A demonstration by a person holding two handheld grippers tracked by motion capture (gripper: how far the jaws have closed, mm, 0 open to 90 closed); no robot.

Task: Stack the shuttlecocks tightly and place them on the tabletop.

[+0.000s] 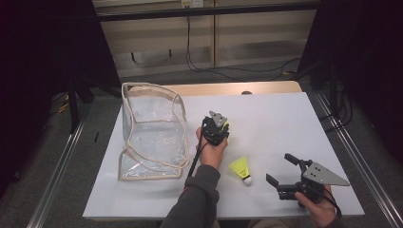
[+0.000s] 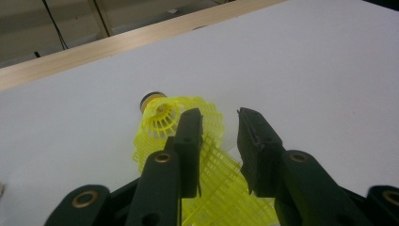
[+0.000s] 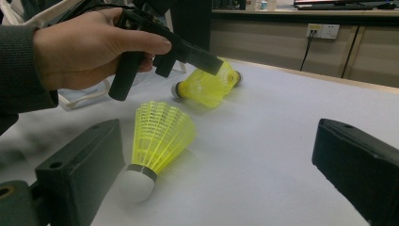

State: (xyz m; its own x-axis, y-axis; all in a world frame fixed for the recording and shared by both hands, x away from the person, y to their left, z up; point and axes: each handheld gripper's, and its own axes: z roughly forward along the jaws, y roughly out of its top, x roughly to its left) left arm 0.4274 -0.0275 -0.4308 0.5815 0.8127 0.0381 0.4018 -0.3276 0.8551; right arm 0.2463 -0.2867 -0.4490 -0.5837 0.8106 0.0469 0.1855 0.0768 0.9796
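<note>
On white table (image 1: pixel 285 123), left gripper (image 2: pixel 220 120) around lying yellow shuttlecock (image 2: pixel 162 117), jaws slightly apart, not pressing. Near second shuttlecock (image 1: pixel 241 169), right gripper (image 1: pixel 280 168), jaws wide apart, empty.

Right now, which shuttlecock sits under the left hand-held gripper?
On the white table, right of the clear bag, find the left hand-held gripper. The yellow shuttlecock between its jaws is dark-ringed at the cork; the white-corked shuttlecock lies nearer the person.
</note>
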